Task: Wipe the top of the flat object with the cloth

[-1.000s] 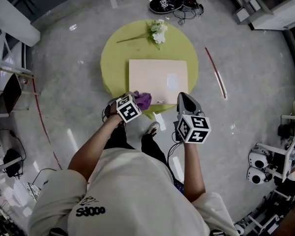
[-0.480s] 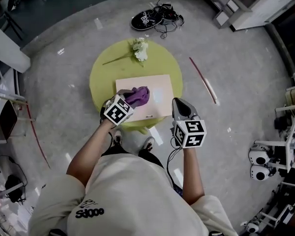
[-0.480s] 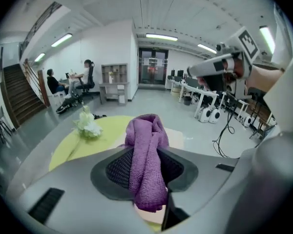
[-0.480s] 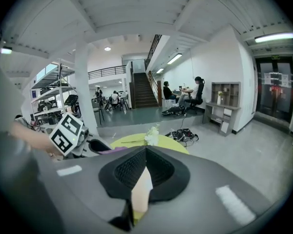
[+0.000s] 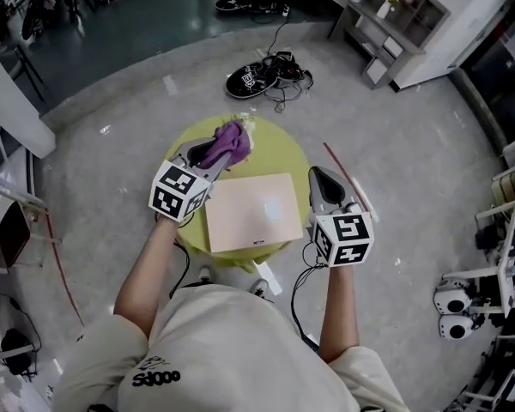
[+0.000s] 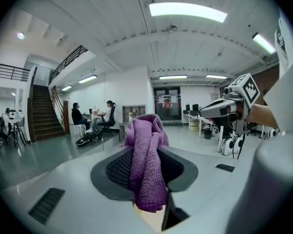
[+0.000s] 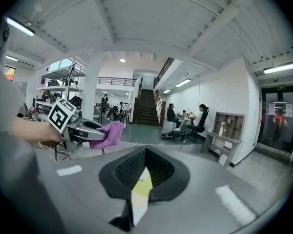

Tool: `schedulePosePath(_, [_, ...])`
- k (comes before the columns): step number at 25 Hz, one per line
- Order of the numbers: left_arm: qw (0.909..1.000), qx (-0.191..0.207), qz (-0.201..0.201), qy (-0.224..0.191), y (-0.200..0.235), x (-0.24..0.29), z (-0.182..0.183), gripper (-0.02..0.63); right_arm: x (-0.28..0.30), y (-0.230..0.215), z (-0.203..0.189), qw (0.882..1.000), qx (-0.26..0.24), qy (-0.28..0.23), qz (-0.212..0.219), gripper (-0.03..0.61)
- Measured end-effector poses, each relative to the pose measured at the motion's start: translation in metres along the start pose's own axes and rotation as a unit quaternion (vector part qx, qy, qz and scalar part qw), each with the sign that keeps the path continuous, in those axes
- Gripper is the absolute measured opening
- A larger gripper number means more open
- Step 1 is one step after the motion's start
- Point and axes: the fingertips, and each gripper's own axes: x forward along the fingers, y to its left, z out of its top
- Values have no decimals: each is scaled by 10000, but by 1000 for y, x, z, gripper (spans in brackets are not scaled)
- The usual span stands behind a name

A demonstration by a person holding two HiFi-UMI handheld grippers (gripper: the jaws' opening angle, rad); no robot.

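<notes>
Lifted off the board since half a second ago, the left gripper (image 5: 208,156) now hangs past the board's 11 o'clock corner, and the purple cloth (image 5: 227,142) has gone up with it. Before, the cloth lay on the left part of the board.

Grey polished floor (image 5: 412,144) fills the head view. On it stands the round yellow-green table (image 5: 285,154), straight ahead of the person. The beige board (image 5: 253,211) lies flat on the near half of the table, its top bare, its near edge reaching the table's 6 o'clock rim.

The left gripper's jaws are clamped on the cloth. In the left gripper view the cloth stands bunched between the pads, rising above them and drooping below, and the view looks level across the room, not down at the table. The right gripper (image 5: 321,178) is at the board's 3 o'clock, just off the table's rim and clear of the board. Its jaws are drawn almost together, with only a thin slit between them and nothing in it.

A dark shoe (image 5: 253,81) lies on the floor at the table's 12 o'clock, well apart from it. A thin red rod (image 5: 336,161) lies on the floor at about 2 o'clock. Pale bits just beside the cloth may be a flower sprig (image 5: 245,122), though the cloth hides most of it.
</notes>
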Motion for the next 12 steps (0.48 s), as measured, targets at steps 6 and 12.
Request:
schedulePosePath(6, [9965, 380, 208, -720, 13, -30, 63, 129, -4, 4, 56, 9982, -307, -506, -22, 9])
schedulePosePath(12, [9889, 865, 241, -1181, 2, -51, 107, 129, -13, 13, 89, 9958, -496, -773, 56, 9])
